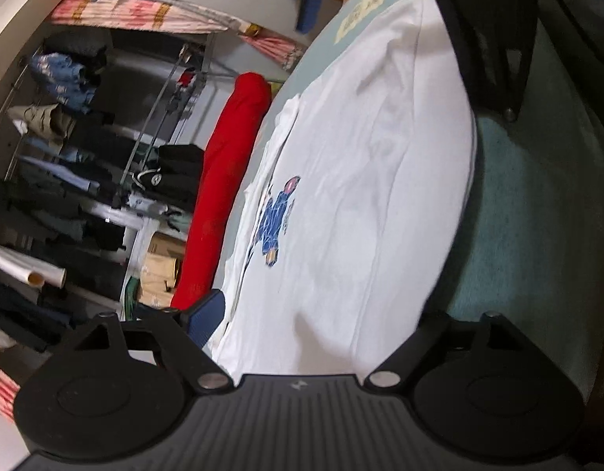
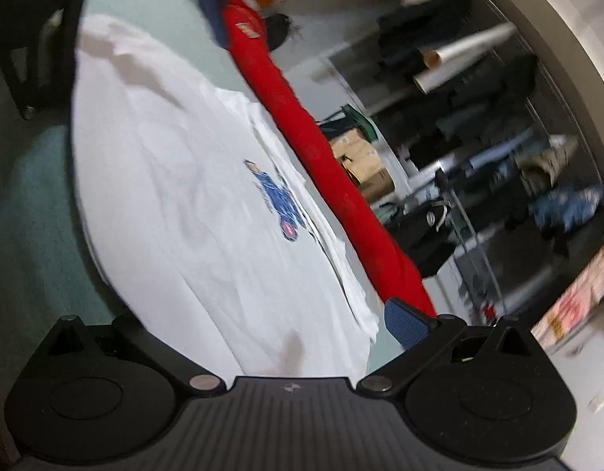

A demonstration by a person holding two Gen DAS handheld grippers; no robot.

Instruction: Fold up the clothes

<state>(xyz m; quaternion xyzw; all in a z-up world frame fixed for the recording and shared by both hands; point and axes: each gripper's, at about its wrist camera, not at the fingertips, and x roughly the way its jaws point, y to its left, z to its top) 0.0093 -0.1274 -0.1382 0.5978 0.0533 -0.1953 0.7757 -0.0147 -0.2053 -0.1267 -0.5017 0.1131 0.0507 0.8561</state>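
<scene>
White T-shirt (image 1: pixel 364 180) lies spread across the pale green worktop (image 1: pixel 529 235), filling the middle of both views; we see its blue printed figure (image 1: pixel 276 219) toward the centre left in the left wrist view and near the centre in the right wrist view. A folded edge of the shirt shows in layers beside the print. A long red roll (image 1: pixel 227 196) lies along the worktop's far edge, just beside the shirt.

Our left gripper (image 1: pixel 341 314) has its jaws wide: one blue pad (image 1: pixel 206 314) shows at lower left, off the shirt's edge, while the other side sits beyond the cloth at lower right, with the shirt running between them and no pinch visible. Our right gripper (image 2: pixel 262 329) looks much the same, its blue pad (image 2: pixel 406 324) at lower right just past the shirt's corner, jaws spread and nothing clamped. Each view catches the other gripper as a dark shape in an upper corner. Shelves of folded clothes (image 1: pixel 66 157) blur behind.
</scene>
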